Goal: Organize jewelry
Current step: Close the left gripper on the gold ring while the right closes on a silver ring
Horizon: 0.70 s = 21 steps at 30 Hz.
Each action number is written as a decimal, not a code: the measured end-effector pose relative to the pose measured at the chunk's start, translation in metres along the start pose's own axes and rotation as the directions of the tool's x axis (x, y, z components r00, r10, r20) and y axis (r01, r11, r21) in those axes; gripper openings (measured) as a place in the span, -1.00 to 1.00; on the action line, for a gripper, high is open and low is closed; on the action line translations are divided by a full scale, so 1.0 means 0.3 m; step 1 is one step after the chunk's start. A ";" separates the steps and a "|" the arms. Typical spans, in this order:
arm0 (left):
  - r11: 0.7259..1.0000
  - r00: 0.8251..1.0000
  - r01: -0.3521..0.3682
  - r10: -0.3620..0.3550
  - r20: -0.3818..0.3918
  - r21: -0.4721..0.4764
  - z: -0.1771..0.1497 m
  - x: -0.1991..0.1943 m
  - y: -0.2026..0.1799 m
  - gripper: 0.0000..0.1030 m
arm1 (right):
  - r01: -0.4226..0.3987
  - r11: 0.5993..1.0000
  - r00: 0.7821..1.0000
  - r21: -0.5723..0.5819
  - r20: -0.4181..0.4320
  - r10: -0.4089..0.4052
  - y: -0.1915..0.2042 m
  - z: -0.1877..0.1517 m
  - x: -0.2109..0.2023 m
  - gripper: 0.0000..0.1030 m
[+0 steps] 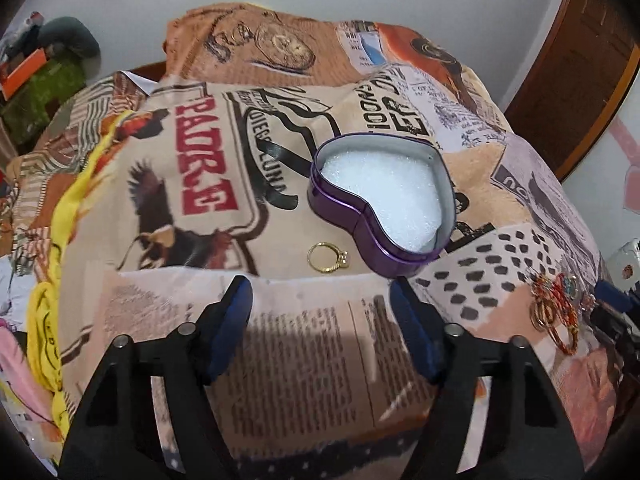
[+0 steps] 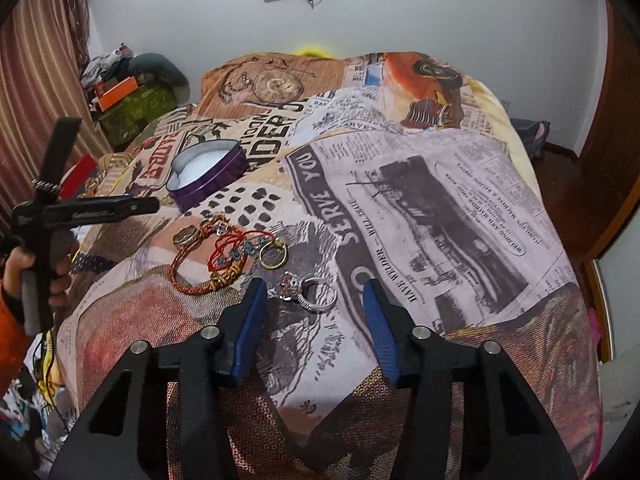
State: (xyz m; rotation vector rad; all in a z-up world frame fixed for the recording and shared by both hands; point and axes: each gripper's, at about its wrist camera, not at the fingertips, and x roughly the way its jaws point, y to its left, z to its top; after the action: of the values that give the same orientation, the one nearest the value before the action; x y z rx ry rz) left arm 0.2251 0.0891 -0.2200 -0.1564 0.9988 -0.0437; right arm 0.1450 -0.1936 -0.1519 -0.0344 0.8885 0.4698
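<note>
A purple heart-shaped tin [image 1: 380, 204] with white foam inside lies open on the printed blanket; it also shows in the right wrist view [image 2: 208, 176]. A gold ring [image 1: 329, 257] lies just left of the tin, a little ahead of my open, empty left gripper [image 1: 320, 292]. My right gripper [image 2: 314, 288] is open and empty, with a silver ring with a stone [image 2: 310, 292] lying between its fingertips. Left of that lie a gold ring [image 2: 273, 254], red cord bracelets [image 2: 216, 264] and another ring [image 2: 185, 236]. The same pile shows in the left wrist view [image 1: 556, 308].
The blanket [image 2: 440, 200] covers a bed and falls away at its edges. The left gripper tool [image 2: 80, 210] and the hand holding it are at the left of the right wrist view. Boxes and clutter [image 2: 124, 96] stand at the far left, and a wooden door [image 1: 580, 60] at the right.
</note>
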 end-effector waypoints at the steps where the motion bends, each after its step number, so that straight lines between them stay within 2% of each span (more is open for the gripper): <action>1: 1.000 1.000 0.004 -0.004 0.003 0.006 0.005 0.006 -0.003 0.34 | -0.006 1.000 1.000 -0.002 -0.005 0.006 0.002 0.000 0.006 -0.17; 5: 1.000 1.000 0.020 -0.020 -0.022 0.021 0.024 0.046 -0.011 0.04 | -0.013 1.000 1.000 -0.011 -0.013 0.013 0.011 0.002 0.018 -0.23; 11: 0.999 1.000 0.004 -0.003 -0.014 0.043 0.029 0.069 -0.023 -0.02 | -0.024 1.000 1.000 -0.003 -0.019 0.024 0.006 0.005 0.030 -0.35; 13: 0.999 1.000 -0.007 0.007 -0.010 0.049 0.028 0.072 -0.025 -0.06 | -0.025 1.000 1.000 -0.006 -0.019 0.025 0.007 0.005 0.032 -0.44; 19: 0.999 1.000 -0.031 0.031 0.001 0.042 0.030 0.076 -0.018 -0.47 | -0.025 1.000 1.000 -0.004 -0.016 0.025 0.007 0.004 0.032 -0.45; 21: 0.999 1.000 -0.028 0.028 0.002 0.039 0.028 0.074 -0.014 -0.52 | -0.026 1.000 1.000 -0.002 -0.015 0.026 0.006 0.004 0.032 -0.45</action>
State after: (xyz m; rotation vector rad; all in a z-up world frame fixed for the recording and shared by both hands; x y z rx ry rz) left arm 0.2443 0.0836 -0.2335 -0.1063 0.9975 -0.0371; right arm 0.1501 -0.1881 -0.1580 -0.0288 0.9041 0.4954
